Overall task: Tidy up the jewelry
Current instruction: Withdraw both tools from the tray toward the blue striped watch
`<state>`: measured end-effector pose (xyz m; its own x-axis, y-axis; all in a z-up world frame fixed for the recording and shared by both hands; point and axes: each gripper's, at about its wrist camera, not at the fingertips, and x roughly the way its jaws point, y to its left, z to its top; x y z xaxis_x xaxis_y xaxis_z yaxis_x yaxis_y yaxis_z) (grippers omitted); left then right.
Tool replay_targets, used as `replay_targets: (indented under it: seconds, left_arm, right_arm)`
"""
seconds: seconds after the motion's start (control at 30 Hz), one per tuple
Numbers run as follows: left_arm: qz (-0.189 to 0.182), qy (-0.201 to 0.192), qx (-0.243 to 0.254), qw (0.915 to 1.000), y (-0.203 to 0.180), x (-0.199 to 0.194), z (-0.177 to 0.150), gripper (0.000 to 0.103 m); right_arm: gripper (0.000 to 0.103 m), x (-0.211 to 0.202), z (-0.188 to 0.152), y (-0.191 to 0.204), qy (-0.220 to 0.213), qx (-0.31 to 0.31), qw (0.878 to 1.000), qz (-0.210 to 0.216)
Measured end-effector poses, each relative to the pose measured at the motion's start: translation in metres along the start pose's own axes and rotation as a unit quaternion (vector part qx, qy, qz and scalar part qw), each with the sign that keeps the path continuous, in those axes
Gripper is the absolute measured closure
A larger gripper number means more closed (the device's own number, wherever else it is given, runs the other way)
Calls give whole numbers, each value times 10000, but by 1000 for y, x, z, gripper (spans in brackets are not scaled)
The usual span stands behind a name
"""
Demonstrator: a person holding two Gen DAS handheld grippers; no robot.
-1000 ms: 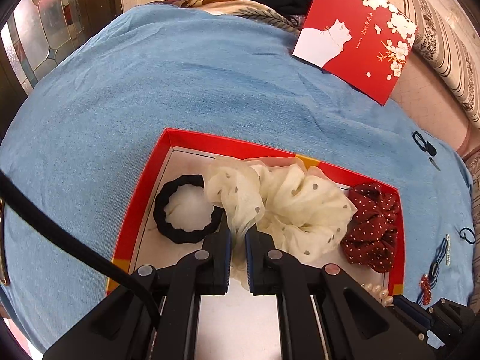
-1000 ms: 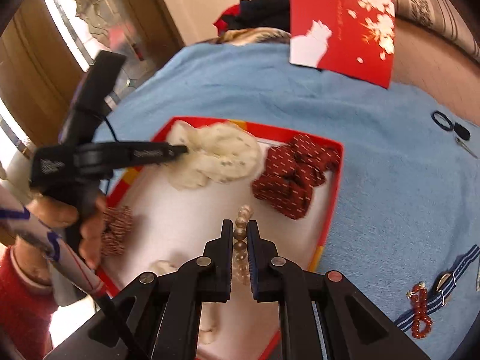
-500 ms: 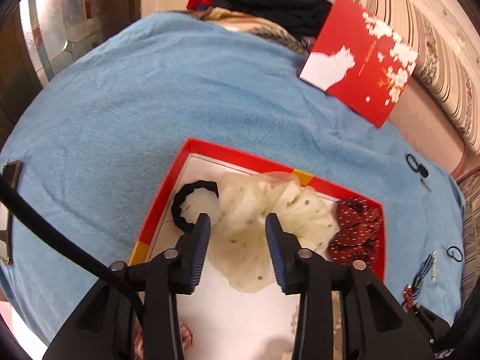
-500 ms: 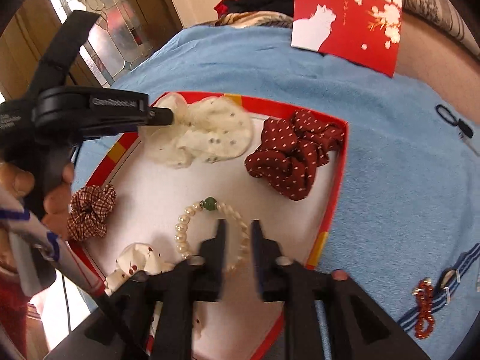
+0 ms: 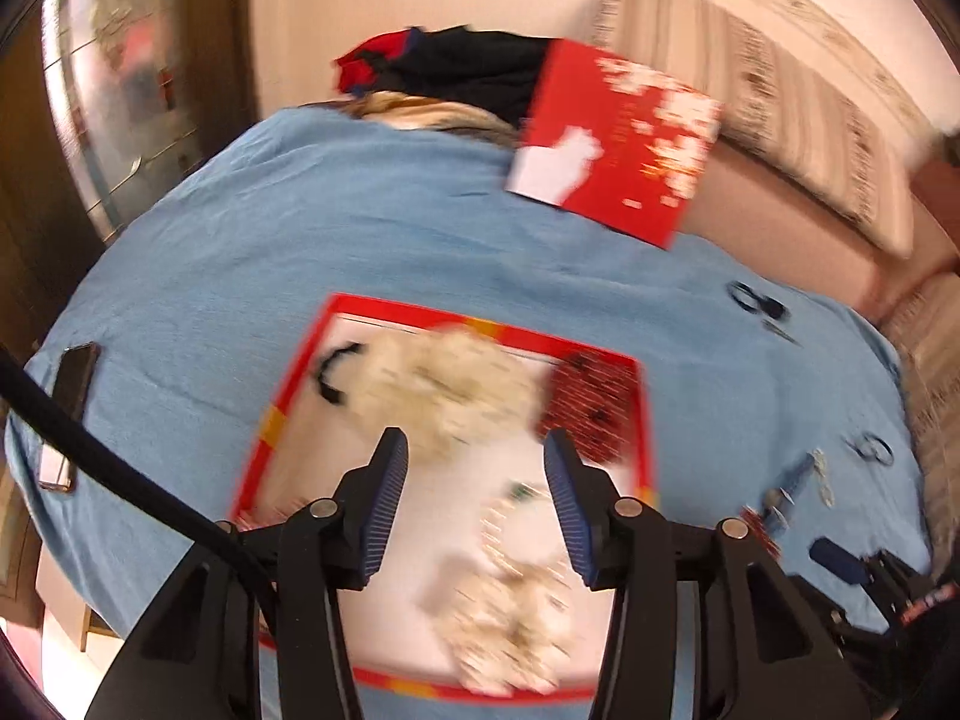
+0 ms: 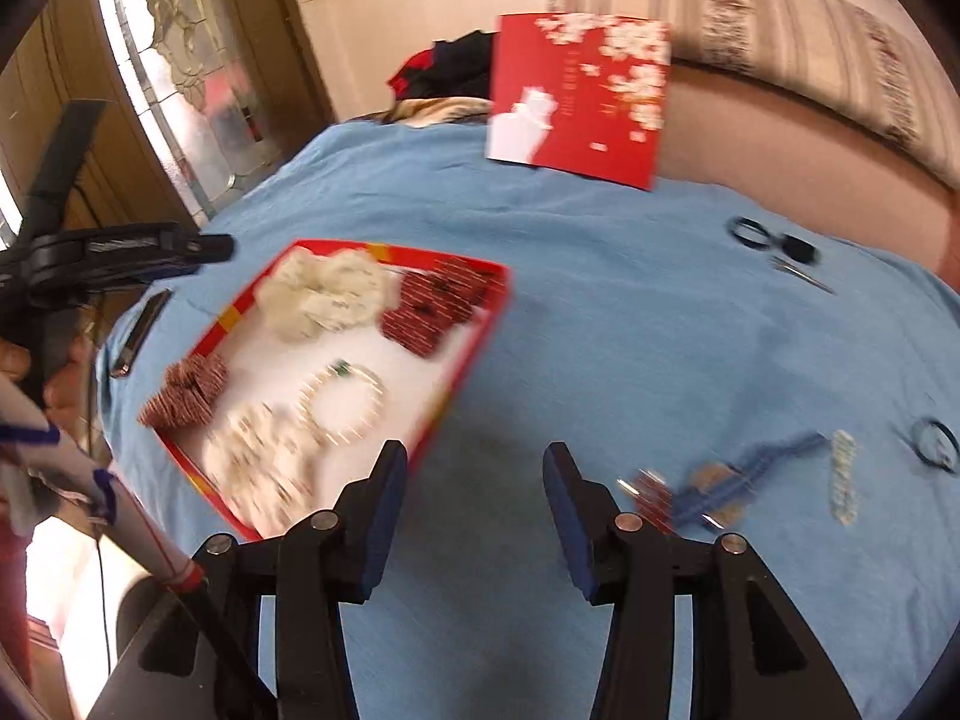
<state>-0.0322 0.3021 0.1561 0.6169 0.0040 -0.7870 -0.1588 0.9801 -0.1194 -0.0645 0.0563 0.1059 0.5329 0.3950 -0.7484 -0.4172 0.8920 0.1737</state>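
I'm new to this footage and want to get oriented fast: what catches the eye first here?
The red-rimmed tray on the blue cloth stands out, holding a cream scrunchie, a dark red dotted scrunchie and a pearl bracelet. Behind it leans a red card with white blossoms. Loose pieces, among them a blue ribbon, lie on the cloth right of the tray.

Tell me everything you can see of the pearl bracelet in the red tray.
The pearl bracelet is a closed loop of small cream beads with one green bead at its far side. It lies flat on the white floor of the red tray, near the right wall, just beyond the floral cream scrunchie. Neither tool touches it. Motion blur hides finer detail.
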Motion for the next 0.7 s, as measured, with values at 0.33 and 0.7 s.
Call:
replay_targets:
  seconds: [0.33, 0.7]
  left_arm:
    - [-649, 260, 696, 9951, -111, -12, -56, 52]
    - [-691, 405, 1480, 9857, -187, -4, -92, 52]
  right_arm:
    - [48, -48, -88, -98, 95, 1117, 9927, -454]
    - [48, -85, -131, -162, -64, 1804, 9810, -712]
